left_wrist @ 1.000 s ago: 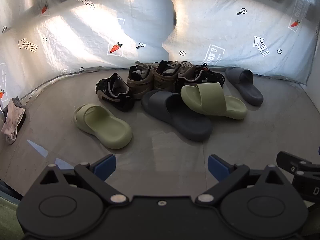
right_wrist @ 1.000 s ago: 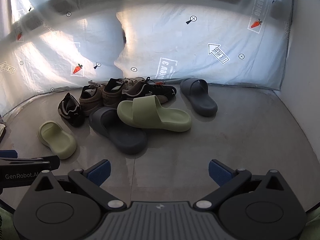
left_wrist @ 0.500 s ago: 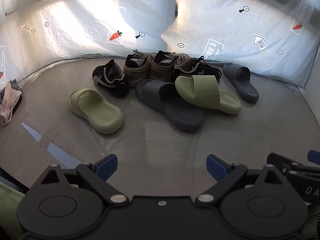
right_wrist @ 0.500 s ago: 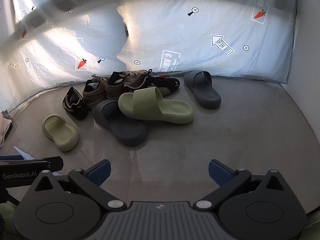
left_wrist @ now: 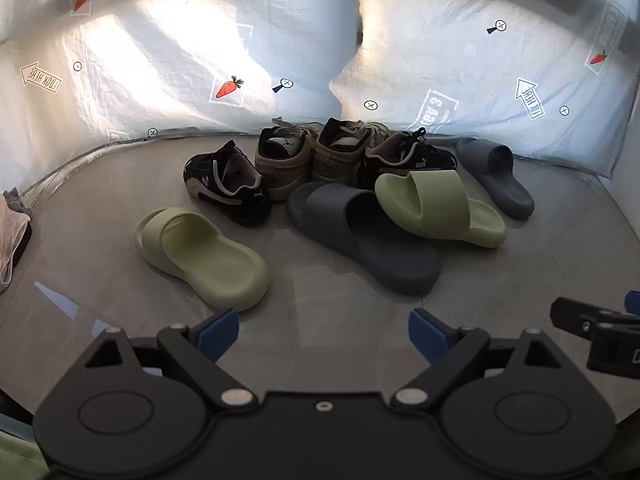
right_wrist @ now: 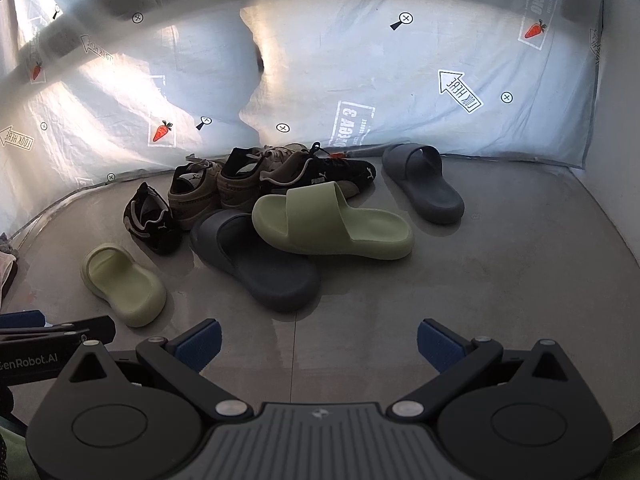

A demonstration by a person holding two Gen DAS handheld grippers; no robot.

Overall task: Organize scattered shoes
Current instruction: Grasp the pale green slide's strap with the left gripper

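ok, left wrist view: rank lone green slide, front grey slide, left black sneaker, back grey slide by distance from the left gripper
1. Lone green slide, front left, just ahead of the left gripper.
2. Front grey slide, centre right.
3. Left black sneaker, behind the green slide.
4. Back grey slide, far right by the sheet.

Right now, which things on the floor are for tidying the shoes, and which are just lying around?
For the job:
two green slides
two dark grey slides
two black sneakers
two tan sneakers

Just lying about:
crumpled cloth at the left edge
printed plastic sheet behind the shoes
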